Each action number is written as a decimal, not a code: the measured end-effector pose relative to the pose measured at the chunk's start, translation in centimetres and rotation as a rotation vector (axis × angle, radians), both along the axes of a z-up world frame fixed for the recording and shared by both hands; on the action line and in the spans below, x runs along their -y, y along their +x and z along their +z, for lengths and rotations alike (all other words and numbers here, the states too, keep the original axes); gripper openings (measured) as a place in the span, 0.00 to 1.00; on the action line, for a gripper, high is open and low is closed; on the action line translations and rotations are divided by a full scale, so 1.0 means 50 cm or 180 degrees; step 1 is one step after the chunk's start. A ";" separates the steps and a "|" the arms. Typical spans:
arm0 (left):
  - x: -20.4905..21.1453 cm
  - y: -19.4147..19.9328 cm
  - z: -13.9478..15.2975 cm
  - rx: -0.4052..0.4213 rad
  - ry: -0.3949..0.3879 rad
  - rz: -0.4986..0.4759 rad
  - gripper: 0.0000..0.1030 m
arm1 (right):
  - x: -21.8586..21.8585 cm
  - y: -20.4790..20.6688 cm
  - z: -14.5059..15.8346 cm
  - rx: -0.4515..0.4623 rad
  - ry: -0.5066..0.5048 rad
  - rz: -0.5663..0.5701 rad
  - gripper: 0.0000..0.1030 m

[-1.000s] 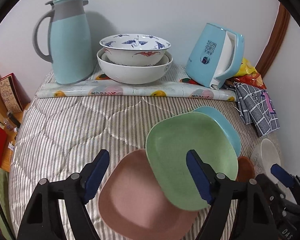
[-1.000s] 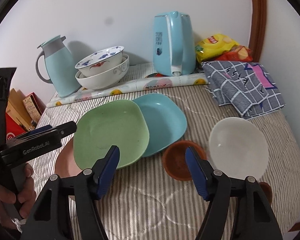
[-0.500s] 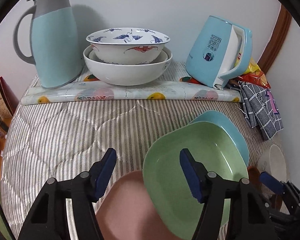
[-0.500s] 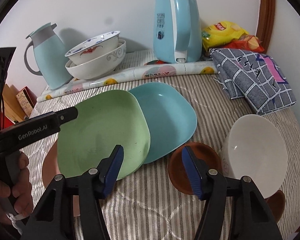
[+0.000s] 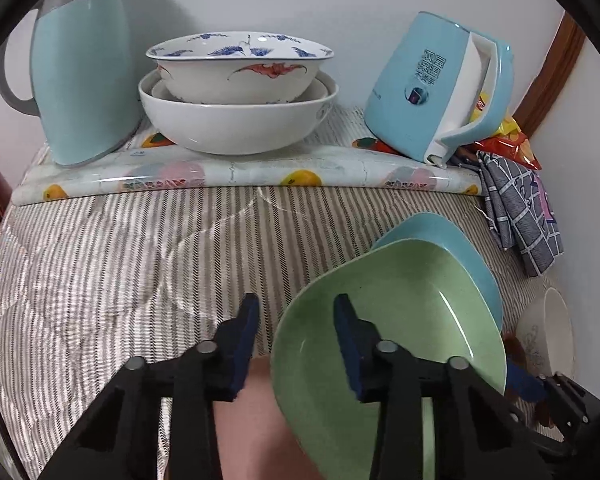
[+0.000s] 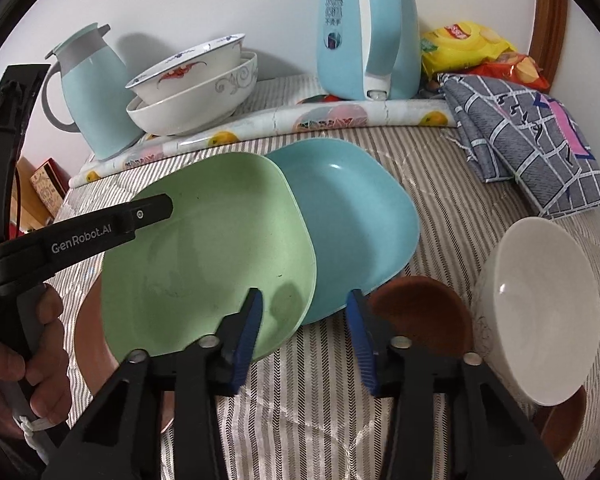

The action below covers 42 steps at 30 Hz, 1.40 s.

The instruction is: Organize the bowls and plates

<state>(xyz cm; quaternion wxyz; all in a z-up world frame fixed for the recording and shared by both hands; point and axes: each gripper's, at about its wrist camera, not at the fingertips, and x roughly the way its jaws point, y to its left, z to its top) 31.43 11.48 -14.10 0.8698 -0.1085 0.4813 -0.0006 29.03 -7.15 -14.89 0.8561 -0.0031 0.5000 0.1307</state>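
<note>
Pink plate mostly hidden beneath green plate.

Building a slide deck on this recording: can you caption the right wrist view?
Open right gripper straddling the near rims of overlapping green plate and blue plate.

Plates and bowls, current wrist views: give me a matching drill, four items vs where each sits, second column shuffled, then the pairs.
Items:
1. green plate
2. blue plate
3. patterned bowl
4. plain white bowl

Places:
A. nested in the larger white bowl at the back
B. at the right edge, beside the brown dish
C. overlapping the pink plate and the blue one
D. partly under the green plate, on its right

Pairs: 1-C, 2-D, 3-A, 4-B
</note>
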 end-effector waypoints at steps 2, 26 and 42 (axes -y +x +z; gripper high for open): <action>0.005 -0.001 -0.001 -0.0009 0.0018 -0.0050 0.21 | -0.001 0.003 -0.005 -0.0025 0.0036 0.0013 0.30; 0.052 -0.108 0.105 0.0260 0.0071 -0.0097 0.12 | 0.048 -0.070 0.076 0.0274 0.0097 -0.0178 0.10; 0.077 -0.218 0.181 0.0426 0.0028 -0.0025 0.12 | 0.086 -0.177 0.157 0.0535 0.0140 -0.0207 0.09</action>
